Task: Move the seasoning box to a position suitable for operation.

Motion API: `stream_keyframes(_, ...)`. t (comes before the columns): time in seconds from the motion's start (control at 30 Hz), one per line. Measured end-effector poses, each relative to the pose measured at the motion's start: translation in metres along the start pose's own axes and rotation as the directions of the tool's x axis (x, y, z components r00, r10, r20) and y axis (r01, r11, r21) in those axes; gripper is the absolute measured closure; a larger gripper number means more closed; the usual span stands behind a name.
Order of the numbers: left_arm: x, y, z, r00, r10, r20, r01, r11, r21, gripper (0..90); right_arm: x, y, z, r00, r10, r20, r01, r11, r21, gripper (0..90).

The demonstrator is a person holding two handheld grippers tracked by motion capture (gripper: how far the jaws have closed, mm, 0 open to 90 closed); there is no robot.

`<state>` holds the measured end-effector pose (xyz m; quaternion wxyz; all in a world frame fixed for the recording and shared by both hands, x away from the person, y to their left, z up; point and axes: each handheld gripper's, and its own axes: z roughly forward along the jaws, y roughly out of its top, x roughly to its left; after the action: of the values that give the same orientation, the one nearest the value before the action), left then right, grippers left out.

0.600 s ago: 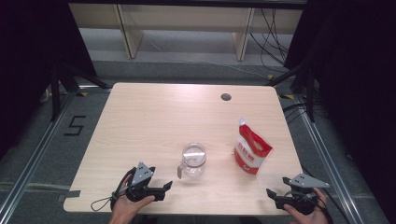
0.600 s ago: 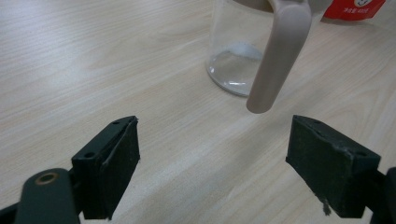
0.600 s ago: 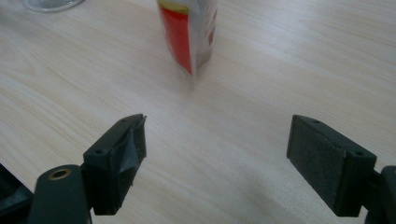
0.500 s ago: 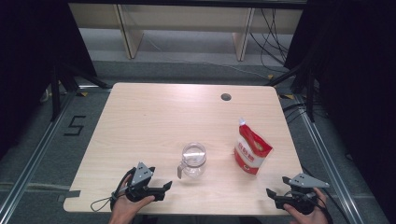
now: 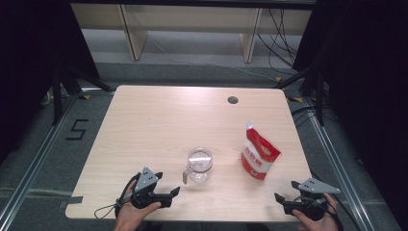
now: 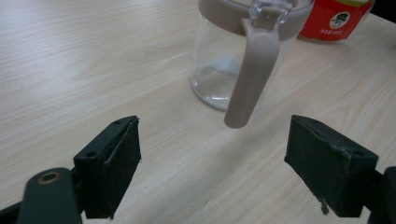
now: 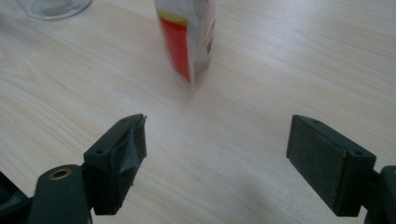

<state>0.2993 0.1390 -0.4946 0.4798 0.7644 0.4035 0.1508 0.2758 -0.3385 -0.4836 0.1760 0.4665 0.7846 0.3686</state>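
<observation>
From the high view, a clear glass jug with a taupe handle is standing upright near the middle of the front half of the light wooden table, its handle turned toward the person's left, which suits a grasp from that side. A red and white stand-up pouch is standing to the jug's right, apart from it and upright on its base, so its top is free to be taken. The left gripper is lying low near the front edge, aimed toward the jug; the right gripper is sitting at the front right corner, pointing in toward the pouch.

In the left gripper view, the left gripper's jaws are standing wide apart with nothing between them. The jug's handle is hanging just ahead, roughly centred between them, probably lined up for a grip on it.

In the right gripper view, the right gripper's jaws are likewise gaping and gripping nothing. The pouch is standing ahead, a little left of centre, edge-on to the camera.
</observation>
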Motion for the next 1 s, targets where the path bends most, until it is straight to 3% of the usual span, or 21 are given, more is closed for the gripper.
stream_keyframes(0.17,-0.007,0.003,0.0,0.9998,0.016,0.012,-0.016,0.9999,-0.001,17.7,0.0,0.0,0.0,1.0,-0.009,-0.002,0.009,1.0,-0.006,20.8)
stream_keyframes(0.2,-0.01,0.004,0.001,0.9998,0.014,0.011,-0.013,0.9999,-0.008,18.0,-0.003,0.001,0.0,0.9992,-0.041,0.005,0.041,0.999,-0.015,20.8)
stream_keyframes(0.27,-0.012,0.005,0.001,0.9998,0.013,0.014,-0.013,0.9999,-0.005,18.2,-0.004,0.001,0.001,0.9985,-0.054,-0.011,0.053,0.998,-0.018,20.8)
stream_keyframes(0.3,-0.015,0.008,0.003,0.9998,0.014,0.01,-0.014,0.9999,-0.007,18.3,-0.004,0.001,0.001,0.9981,-0.061,0.01,0.061,0.998,-0.027,21.1)
stream_keyframes(0.33,-0.017,0.009,0.005,0.9998,0.011,0.017,-0.011,0.9999,-0.013,18.5,-0.001,0.0,0.0,0.9999,-0.016,-0.002,0.016,1.0,-0.011,21.1)
stream_keyframes(0.4,-0.02,0.012,0.006,0.9995,0.022,0.023,-0.021,0.9996,-0.018,19.5,-0.001,0.0,0.001,0.9999,-0.014,-0.003,0.014,1.0,-0.007,21.1)
stream_keyframes(0.47,-0.021,0.014,0.006,0.9995,0.017,0.025,-0.017,0.9996,-0.024,21.3,0.0,0.0,0.001,0.9999,-0.013,-0.003,0.013,1.0,-0.013,21.1)
stream_keyframes(0.5,-0.024,0.017,0.007,0.9994,0.025,0.024,-0.024,0.999,-0.039,23.3,-0.003,0.0,0.002,0.9986,-0.052,-0.011,0.052,0.998,-0.021,21.4)
stream_keyframes(0.53,-0.024,0.017,0.007,0.9994,0.025,0.024,-0.024,0.999,-0.039,24.0,0.0,-0.001,0.002,0.9997,-0.026,-0.005,0.025,1.0,-0.012,21.4)
stream_keyframes(0.63,-0.028,0.023,0.01,0.9995,0.03,0.002,-0.03,0.9989,-0.037,26.7,0.0,-0.001,0.002,0.9996,-0.029,-0.008,0.028,1.0,-0.009,21.5)
stream_keyframes(0.67,-0.027,0.025,0.011,0.9988,0.048,0.003,-0.048,0.9982,-0.034,26.7,0.0,-0.001,0.001,0.9996,-0.027,-0.008,0.026,1.0,-0.011,21.6)
stream_keyframes(0.7,-0.027,0.027,0.016,0.9984,0.057,-0.003,-0.057,0.9981,-0.026,28.4,-0.003,-0.001,0.001,0.9978,-0.065,-0.01,0.065,0.998,-0.02,21.7)
stream_keyframes(0.77,-0.027,0.028,0.021,0.998,0.062,-0.004,-0.062,0.9977,-0.026,32.9,-0.005,-0.002,0.001,0.9972,-0.074,-0.007,0.074,0.997,-0.02,21.7)
stream_keyframes(0.87,-0.028,0.03,0.023,0.9969,0.077,-0.012,-0.077,0.9969,-0.012,38.2,-0.005,-0.003,0.0,0.9989,-0.047,-0.004,0.047,0.999,-0.019,21.8)
stream_keyframes(0.9,-0.028,0.03,0.025,0.9961,0.088,-0.004,-0.088,0.996,-0.014,38.2,-0.004,-0.003,-0.001,0.9999,-0.017,0.0,0.017,1.0,-0.003,21.8)
stream_keyframes(0.93,-0.029,0.03,0.027,0.9969,0.079,-0.001,-0.079,0.9969,-0.01,40.7,-0.008,-0.003,0.0,0.9981,-0.062,0.008,0.062,0.998,-0.029,21.9)
stream_keyframes(1.0,-0.029,0.031,0.027,0.9952,0.097,-0.009,-0.097,0.9952,-0.004,43.9,-0.008,-0.003,0.0,0.9979,-0.065,0.008,0.065,0.997,-0.03,22.1)
